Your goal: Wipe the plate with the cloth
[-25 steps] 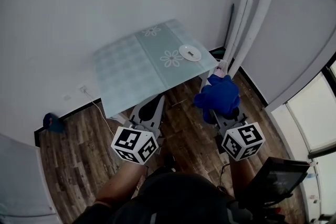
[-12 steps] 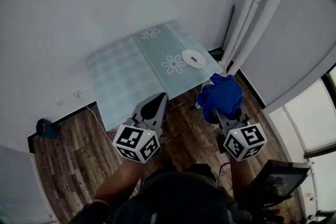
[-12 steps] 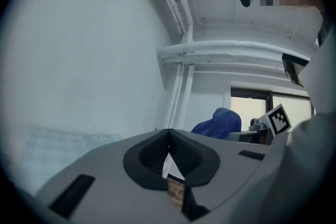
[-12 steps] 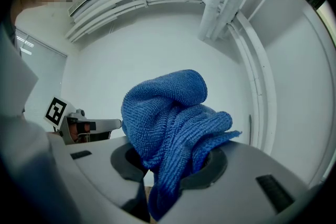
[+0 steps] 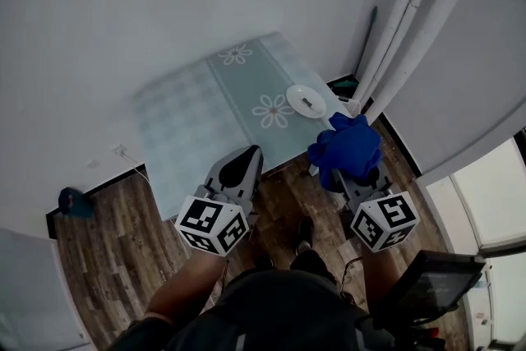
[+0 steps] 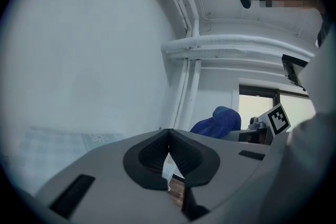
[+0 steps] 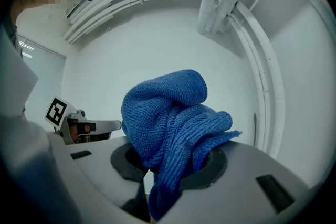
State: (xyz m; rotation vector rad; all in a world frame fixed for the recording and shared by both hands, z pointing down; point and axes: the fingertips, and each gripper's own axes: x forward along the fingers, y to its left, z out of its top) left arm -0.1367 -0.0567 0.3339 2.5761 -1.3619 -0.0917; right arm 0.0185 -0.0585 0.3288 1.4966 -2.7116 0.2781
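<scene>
since a second ago the left gripper (image 5: pixel 251 154) has come up and forward, so its tip now overlaps the table's near edge in the head view, and the plate sits a little nearer in that view.

cloth (image 7: pixel 173 123): blue, knitted, bunched in a loose wad, pinched low down by the right gripper (image 7: pixel 168 168), whose jaws are closed on it. most of the wad stands free above the jaws. it looks light, soft and floppy. it should press flat and drag easily, but a loose fold could trail, so the grip at its base seems right.

plate (image 5: pixel 306 100): small, white, flat on the table (image 5: pixel 189 127) near its right edge, well apart from both grippers. probably light, hard and slippery, so it may skate under a wipe. steadying its rim would help.

left gripper's jaws are together, holding nothing.
</scene>
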